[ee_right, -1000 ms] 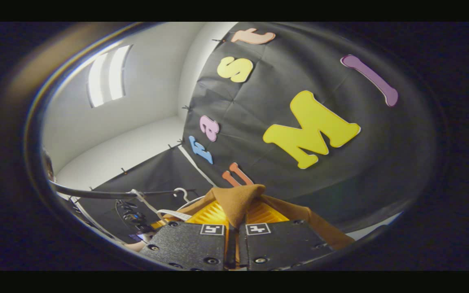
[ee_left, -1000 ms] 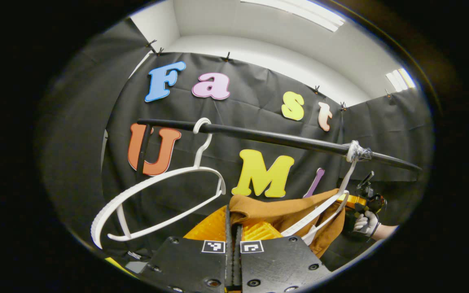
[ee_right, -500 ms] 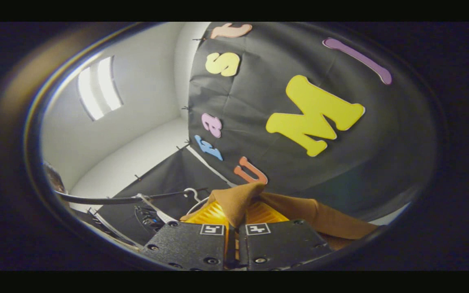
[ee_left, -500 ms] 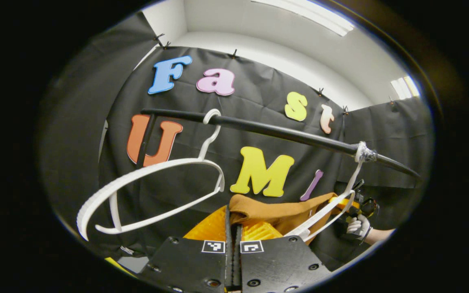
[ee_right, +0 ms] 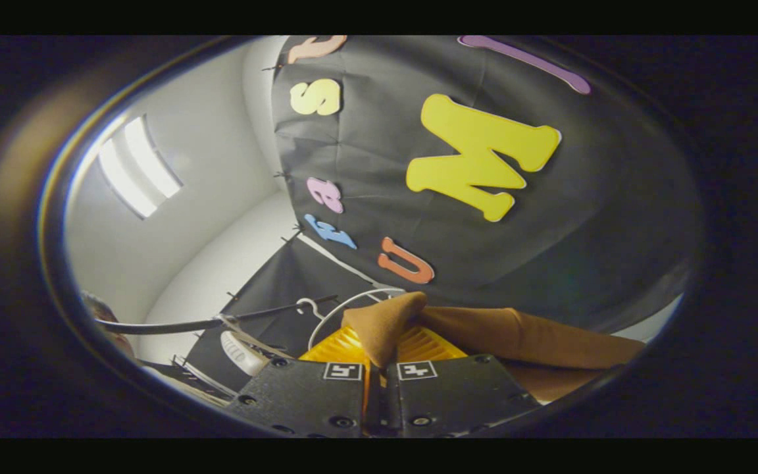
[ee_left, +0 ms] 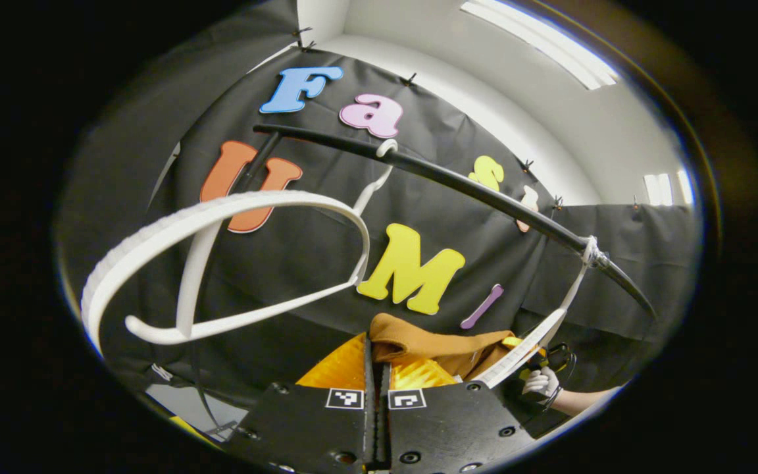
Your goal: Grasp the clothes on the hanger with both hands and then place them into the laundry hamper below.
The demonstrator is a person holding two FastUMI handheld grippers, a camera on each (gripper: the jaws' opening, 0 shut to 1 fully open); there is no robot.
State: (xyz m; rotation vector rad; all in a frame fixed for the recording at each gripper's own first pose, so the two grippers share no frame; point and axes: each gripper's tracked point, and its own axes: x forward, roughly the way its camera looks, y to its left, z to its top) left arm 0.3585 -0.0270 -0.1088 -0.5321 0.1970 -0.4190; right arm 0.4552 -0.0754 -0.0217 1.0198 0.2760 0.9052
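In the left gripper view, an empty white plastic hanger [ee_left: 221,263] hangs at far left by its hook from a black clothes rail [ee_left: 458,181] that slants down to the right across the booth's black cloth wall. At bottom centre, the left gripper [ee_left: 377,368] has its two fingers drawn tight together on a fold of the brown garment [ee_left: 431,349], which bunches just above the fingertips and stretches away to the right. There it meets a second white hanger [ee_left: 537,336], tied to the rail with a pale wrap and tilted steeply, its arm lying against the cloth. Just beyond, at lower right, a gloved hand [ee_left: 540,382] holds the other gripper near the garment's far end.

In the right gripper view, the rail [ee_right: 208,321] runs low along the left edge, with the white hanger's hook [ee_right: 305,305] over it. A ceiling light [ee_right: 137,168] glows at upper left. At bottom centre, the right gripper [ee_right: 381,361] is likewise clamped narrow on the brown garment [ee_right: 524,336], a peak of cloth standing up between the fingers and a long band trailing off to the right. The laundry hamper cannot be made out from either camera.
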